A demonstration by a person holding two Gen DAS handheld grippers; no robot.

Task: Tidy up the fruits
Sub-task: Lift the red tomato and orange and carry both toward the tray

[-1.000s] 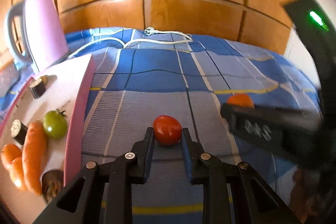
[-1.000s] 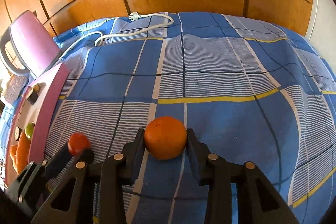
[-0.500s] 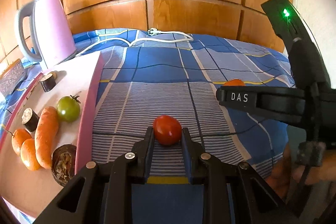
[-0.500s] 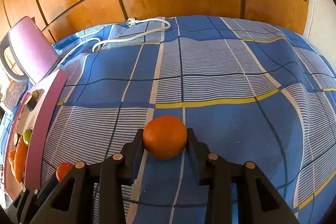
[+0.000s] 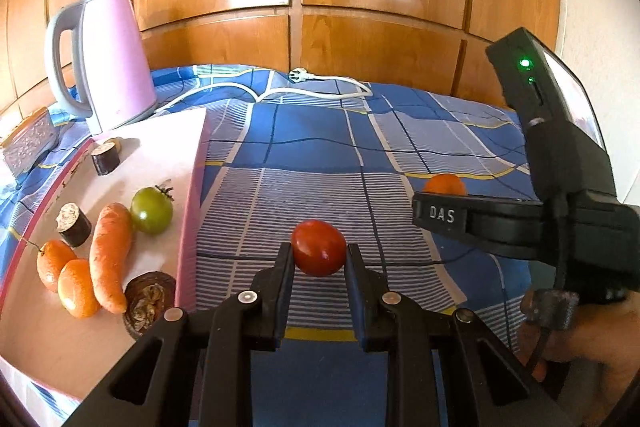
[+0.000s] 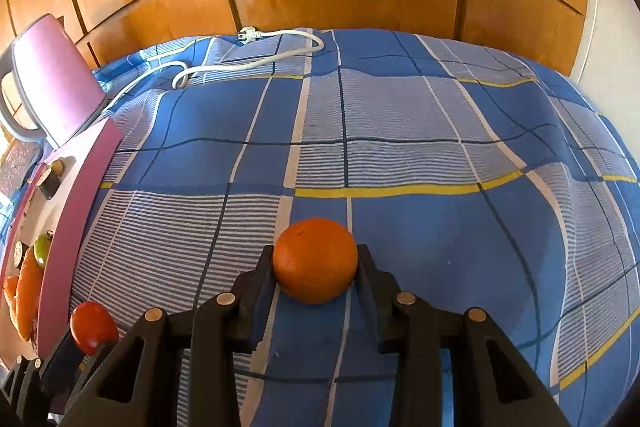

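My left gripper (image 5: 319, 259) is shut on a red tomato (image 5: 318, 247), held above the blue checked cloth (image 5: 320, 155). In the right wrist view the same tomato (image 6: 93, 327) shows at the lower left. My right gripper (image 6: 316, 263) is shut on an orange mandarin (image 6: 315, 259), whose top (image 5: 445, 183) peeks over the right gripper's finger in the left wrist view. To the left lies a white board with a pink rim (image 5: 191, 211). On it are a green tomato (image 5: 151, 210), a carrot (image 5: 110, 261) and two small oranges (image 5: 66, 275).
A pink kettle (image 5: 108, 75) stands behind the board, with its white cord and plug (image 5: 296, 75) trailing across the cloth. Dark cut vegetable pieces (image 5: 105, 157) lie on the board. Wooden panels close off the back. A person's hand (image 5: 580, 359) holds the right gripper.
The left gripper has drawn back and slightly up with the tomato, so the board and kettle show more fully. The right gripper with the mandarin has stayed put.
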